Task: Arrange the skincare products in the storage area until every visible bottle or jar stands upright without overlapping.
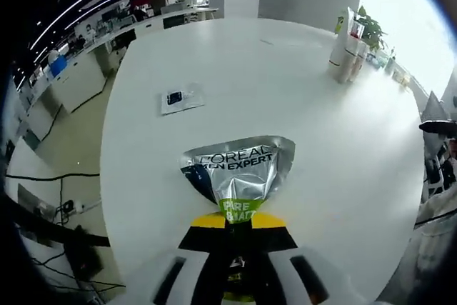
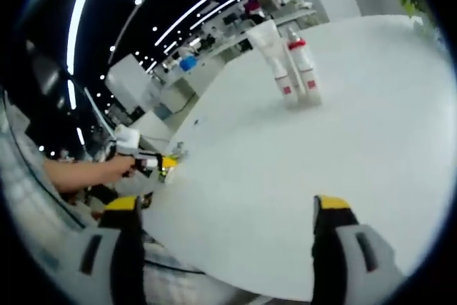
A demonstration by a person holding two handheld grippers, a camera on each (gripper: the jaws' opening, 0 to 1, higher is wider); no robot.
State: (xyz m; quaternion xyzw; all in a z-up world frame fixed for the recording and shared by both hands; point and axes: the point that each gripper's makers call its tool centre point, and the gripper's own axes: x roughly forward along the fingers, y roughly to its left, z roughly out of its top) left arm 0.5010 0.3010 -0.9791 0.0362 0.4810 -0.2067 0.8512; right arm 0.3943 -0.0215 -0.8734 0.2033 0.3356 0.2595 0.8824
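In the left gripper view we've got the left gripper [image 1: 239, 248] clamped on a silver L'Oreal Men Expert tube [image 1: 239, 173] — the jaws pinch it near its green end, and the wide crimped end points away from us, up over the white table [image 1: 321, 148]. Whether the tube touches the table or hangs just above it, we can't tell. Further out on the table lies a small flat packet [image 1: 181, 98], well apart from the tube. Near the far right edge stand a couple of tall pale bottles [image 1: 346, 51] close together, upright, with a green plant [image 1: 369, 30] just behind them.

In the right gripper view our right gripper [image 2: 225, 237] has its jaws spread wide with nothing between them, just bare white table [image 2: 285, 155] ahead. Two white tubes [image 2: 291, 62] with red bands stand upright side by side toward the far part of the table. Over at the left edge we see a hand [image 2: 118, 167] holding the other gripper [image 2: 153, 163] at the table's rim.
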